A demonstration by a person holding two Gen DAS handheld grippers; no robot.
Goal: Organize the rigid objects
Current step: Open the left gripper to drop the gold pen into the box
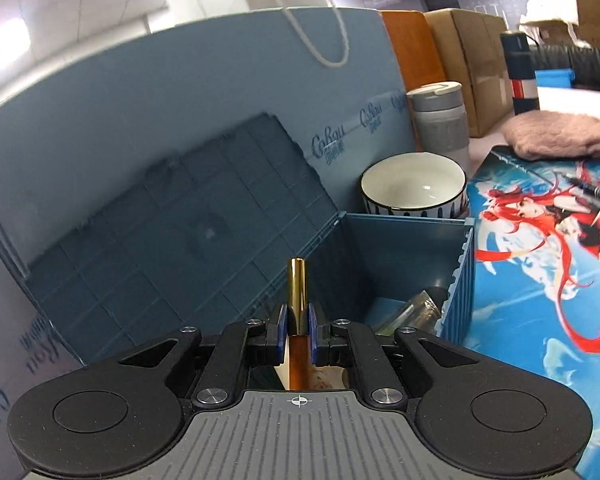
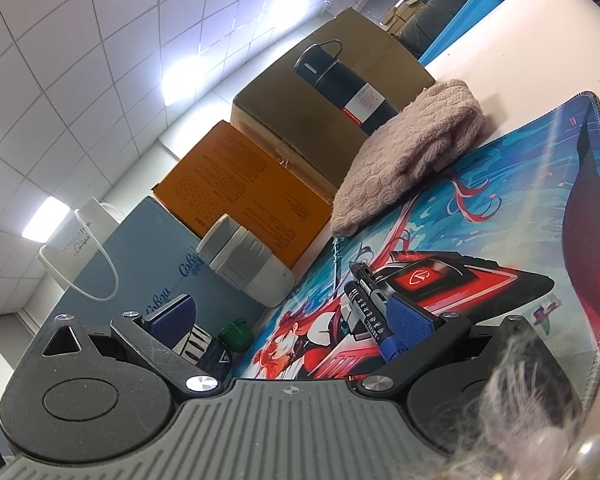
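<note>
Your left gripper (image 1: 298, 330) is clenched on a slim gold tube (image 1: 297, 289), which stands upright between the blue pads above the open blue storage box (image 1: 412, 240); a glass jar (image 1: 414, 308) lies on its side near the box's right wall. Your right gripper (image 2: 292, 320) is released, jaws spread wide with nothing between the pads, low over the printed desk mat (image 2: 500, 216), where two black pens (image 2: 364, 304) lie just beside the right finger. Along the mat's far edge sit a pink knitted cloth (image 2: 408, 152) and a grey flask (image 2: 246, 258) (a white bowl (image 1: 414, 188) stands directly behind the box).
</note>
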